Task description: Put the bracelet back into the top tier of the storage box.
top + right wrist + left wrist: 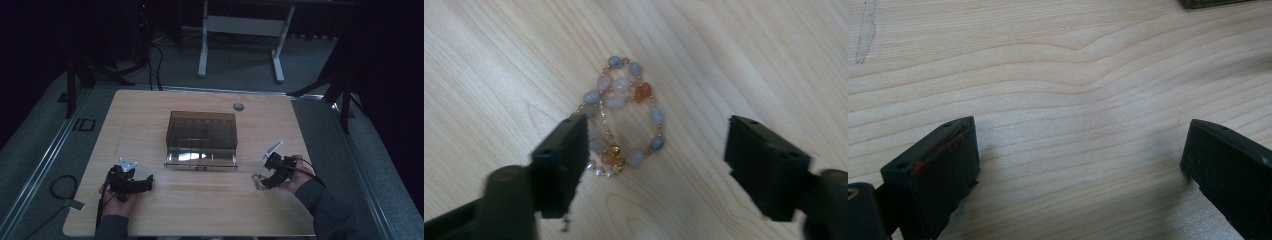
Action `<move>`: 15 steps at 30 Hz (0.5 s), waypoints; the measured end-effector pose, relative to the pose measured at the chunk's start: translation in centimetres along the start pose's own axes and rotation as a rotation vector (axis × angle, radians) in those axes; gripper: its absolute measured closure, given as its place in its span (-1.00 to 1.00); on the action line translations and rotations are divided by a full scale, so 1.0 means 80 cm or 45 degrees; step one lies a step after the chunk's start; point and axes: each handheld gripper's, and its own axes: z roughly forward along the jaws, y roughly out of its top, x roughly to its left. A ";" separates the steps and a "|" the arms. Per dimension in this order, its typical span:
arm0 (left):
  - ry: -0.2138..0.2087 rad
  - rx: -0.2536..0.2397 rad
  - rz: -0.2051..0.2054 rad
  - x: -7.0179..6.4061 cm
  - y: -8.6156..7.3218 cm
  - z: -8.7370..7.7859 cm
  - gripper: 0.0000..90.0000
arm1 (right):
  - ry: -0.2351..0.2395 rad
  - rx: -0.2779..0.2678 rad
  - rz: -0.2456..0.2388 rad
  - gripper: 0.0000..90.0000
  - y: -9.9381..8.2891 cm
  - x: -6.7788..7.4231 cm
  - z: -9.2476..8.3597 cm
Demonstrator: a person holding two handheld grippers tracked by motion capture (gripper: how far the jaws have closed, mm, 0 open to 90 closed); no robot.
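Beaded bracelet [624, 117]: flat on wooden table [200, 210], near right, between the spread jaws of the right gripper [656, 150], unclamped. Left gripper [1075, 160]: jaws apart, empty, near left. Smoky drawer box [201, 137]: centre.

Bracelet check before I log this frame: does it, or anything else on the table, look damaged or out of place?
Nothing stands out. The bracelet lies whole in a loose loop on the table, between the open right gripper jaws. The box sits square, its drawer pulled out.
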 end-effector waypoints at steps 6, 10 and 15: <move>0.000 0.000 0.000 0.000 0.000 0.000 -0.95 | -0.005 0.030 -0.024 -0.65 0.002 0.006 0.010; 0.000 0.000 0.000 0.000 0.000 0.000 -0.95 | 0.012 0.039 -0.021 -0.65 0.005 0.008 0.016; 0.000 0.000 0.000 0.000 0.000 0.000 -0.95 | 0.026 0.056 -0.025 -0.65 0.007 0.011 0.022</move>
